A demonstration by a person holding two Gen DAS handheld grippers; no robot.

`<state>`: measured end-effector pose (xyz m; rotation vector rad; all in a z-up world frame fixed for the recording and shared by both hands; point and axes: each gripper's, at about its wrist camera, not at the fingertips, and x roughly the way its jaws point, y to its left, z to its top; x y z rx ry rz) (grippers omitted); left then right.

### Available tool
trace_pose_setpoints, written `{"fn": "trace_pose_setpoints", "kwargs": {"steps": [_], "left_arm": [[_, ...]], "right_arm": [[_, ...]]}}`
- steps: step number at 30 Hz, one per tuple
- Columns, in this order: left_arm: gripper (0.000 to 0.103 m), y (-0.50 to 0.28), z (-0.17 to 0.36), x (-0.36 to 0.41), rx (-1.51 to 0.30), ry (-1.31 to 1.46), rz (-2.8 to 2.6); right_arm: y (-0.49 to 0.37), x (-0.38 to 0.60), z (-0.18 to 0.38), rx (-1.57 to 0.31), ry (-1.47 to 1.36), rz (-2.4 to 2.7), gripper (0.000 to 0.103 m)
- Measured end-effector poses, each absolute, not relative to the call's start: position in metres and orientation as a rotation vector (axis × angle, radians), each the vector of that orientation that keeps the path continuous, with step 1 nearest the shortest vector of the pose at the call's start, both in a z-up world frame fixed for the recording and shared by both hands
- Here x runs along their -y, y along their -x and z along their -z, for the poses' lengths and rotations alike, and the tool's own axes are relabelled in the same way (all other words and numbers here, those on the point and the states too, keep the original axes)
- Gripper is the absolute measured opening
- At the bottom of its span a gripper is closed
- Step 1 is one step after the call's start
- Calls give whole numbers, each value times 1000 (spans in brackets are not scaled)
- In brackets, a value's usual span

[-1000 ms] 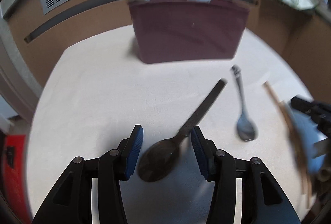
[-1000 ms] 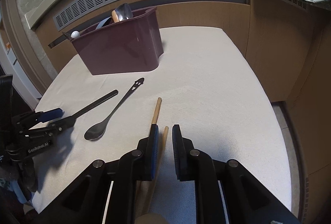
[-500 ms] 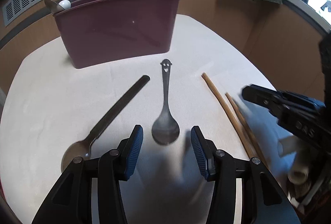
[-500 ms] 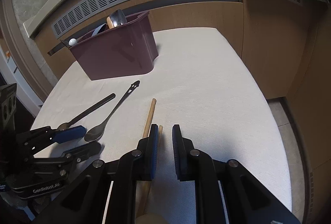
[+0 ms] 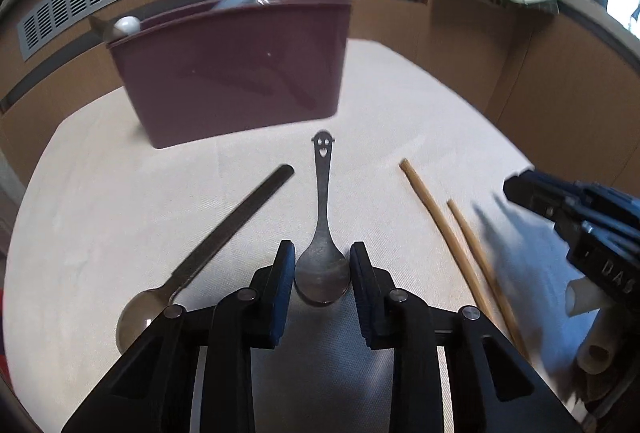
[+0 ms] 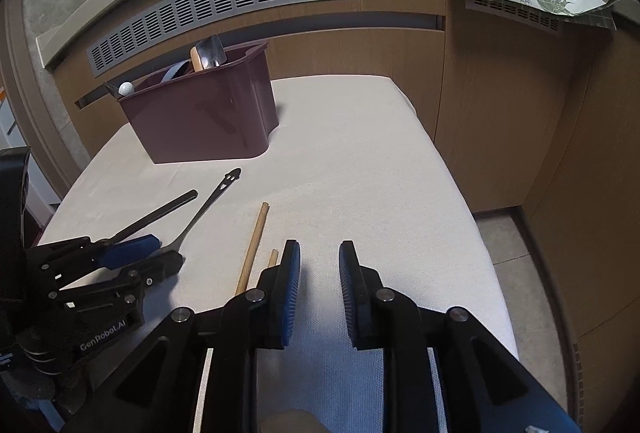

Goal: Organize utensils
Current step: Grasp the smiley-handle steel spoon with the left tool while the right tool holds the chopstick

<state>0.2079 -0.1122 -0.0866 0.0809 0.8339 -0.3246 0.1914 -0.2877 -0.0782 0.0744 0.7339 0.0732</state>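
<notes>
Item: small spoon with a smiling face cut into its handle end, lying flat on the cloth-covered desk, bowl nearest the camera, handle pointing toward the bin.

Left hand-held gripper: jaws have just been closing; the spoon's bowl sits between the pads, which stand just beside its edges. Whether they already press on it cannot be told.

Right hand-held gripper: jaws have just been opening; parted, with bare cloth between them, nothing held. Two wooden chopsticks lie just to its left, outside the jaws.

Also loose on the desk: a long dark-handled spoon, left of the small spoon.

Dark red bin: stands at the far side of the desk, already holding several utensils upright, among them a metal spoon and a white-tipped piece.

Progress, judged: partly done. Some utensils are stowed; two spoons and the chopsticks are left, none lifted yet.
</notes>
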Motion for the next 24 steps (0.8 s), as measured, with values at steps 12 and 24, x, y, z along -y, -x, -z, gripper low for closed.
{"fn": "trace_pose_setpoints", "kwargs": {"steps": [12,24], "left_arm": [[29,-184,6,40,-544,23,216],[29,-178,-10,25,-531,32,204]], "right_arm": [[-196,274,68,-753,-45,-112,24],[-221,237,85,-897,8,-206,16]]}}
